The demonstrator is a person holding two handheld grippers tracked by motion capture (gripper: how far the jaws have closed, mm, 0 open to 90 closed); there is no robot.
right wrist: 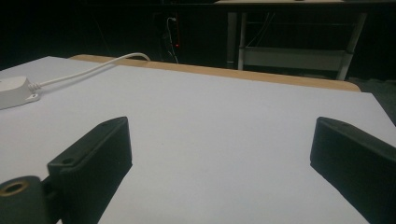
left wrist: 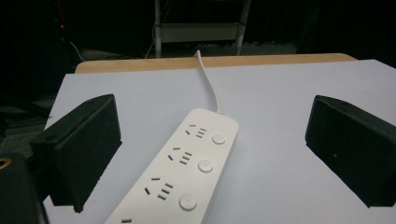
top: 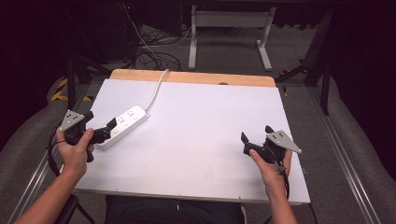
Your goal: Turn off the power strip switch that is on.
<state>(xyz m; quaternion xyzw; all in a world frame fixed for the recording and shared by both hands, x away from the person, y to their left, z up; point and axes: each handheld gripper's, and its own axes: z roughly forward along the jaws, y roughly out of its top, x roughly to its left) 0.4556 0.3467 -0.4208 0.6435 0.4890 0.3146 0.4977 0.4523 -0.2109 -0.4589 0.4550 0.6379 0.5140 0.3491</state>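
1. High view: the long white plastic power strip (top: 122, 126) lies flat and slanted on the left part of the white-topped table (top: 205, 140), its thin white cord (top: 156, 88) running off over the far wooden edge. The left gripper (top: 112, 125) has its black jaws at the strip's near end.
2. Left gripper view: the jaws stand wide apart, 1 on each side of the strip (left wrist: 180, 172), and hold nothing; there is clear table between each black pad and the white casing. From here the strip shows 3 round buttons and rows of sockets.
3. The right gripper (top: 256, 136) sits well apart on the right side of the table, jaws spread and also empty.
4. Risk, as I judge it: the strip runs at a slant between the pads, so if they close now, 1 pad may meet the casing first and push the strip sideways instead of clamping it.
5. The casing looks smooth and rounded, so a hold near the end could slip or let the far end droop.
6. The cord could drag or catch on the table edge if the strip is lifted or pulled.
7. A pad landing on top could press a button.
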